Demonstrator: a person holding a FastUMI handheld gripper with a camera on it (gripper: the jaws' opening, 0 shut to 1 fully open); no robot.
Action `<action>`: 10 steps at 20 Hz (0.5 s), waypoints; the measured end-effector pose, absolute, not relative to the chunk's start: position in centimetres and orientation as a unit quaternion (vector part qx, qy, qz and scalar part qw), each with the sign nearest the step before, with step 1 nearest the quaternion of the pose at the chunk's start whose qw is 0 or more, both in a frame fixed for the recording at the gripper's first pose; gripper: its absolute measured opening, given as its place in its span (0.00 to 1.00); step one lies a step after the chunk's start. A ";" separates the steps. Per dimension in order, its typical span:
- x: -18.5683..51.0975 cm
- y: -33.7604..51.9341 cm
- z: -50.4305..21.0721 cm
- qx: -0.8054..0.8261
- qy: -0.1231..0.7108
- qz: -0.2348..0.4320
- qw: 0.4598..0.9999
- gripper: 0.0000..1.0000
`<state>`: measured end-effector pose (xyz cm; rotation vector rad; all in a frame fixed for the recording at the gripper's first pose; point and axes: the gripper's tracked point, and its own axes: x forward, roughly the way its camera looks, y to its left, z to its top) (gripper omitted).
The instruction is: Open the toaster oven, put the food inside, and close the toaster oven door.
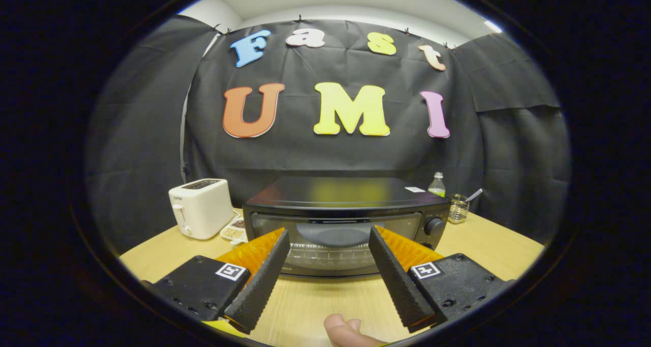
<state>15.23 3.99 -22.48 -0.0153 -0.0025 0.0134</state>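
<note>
Claw (329, 235) open, toaster oven (346, 220) seemingly closed

Tongs (329, 242) spread, empty; shut toaster oven (346, 220) blocks ahead; bare tabletop (325, 296) between.

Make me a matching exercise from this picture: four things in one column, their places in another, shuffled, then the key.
1. toaster oven
2. white toaster
3. bottle
4. glass cup

A. behind the oven's far right corner
B. left of the oven
C. just ahead of the open gripper
D. right of the oven, holding a utensil

Pairs: 1-C, 2-B, 3-A, 4-D
</note>
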 end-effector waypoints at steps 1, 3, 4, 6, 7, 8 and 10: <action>14.7 4.0 -21.8 -0.011 -0.007 0.008 1.000 1.00; 13.6 3.7 -20.8 -0.018 -0.007 0.006 1.000 1.00; 13.0 3.5 -20.2 -0.018 -0.005 0.004 1.000 1.00; 11.2 4.1 -18.4 -0.014 0.003 0.001 1.000 1.00; 10.5 3.8 -17.6 -0.010 0.006 0.002 1.000 1.00; 9.6 3.5 -16.7 -0.004 0.009 0.003 1.000 1.00; 7.9 2.3 -14.7 0.006 0.013 -0.004 1.000 1.00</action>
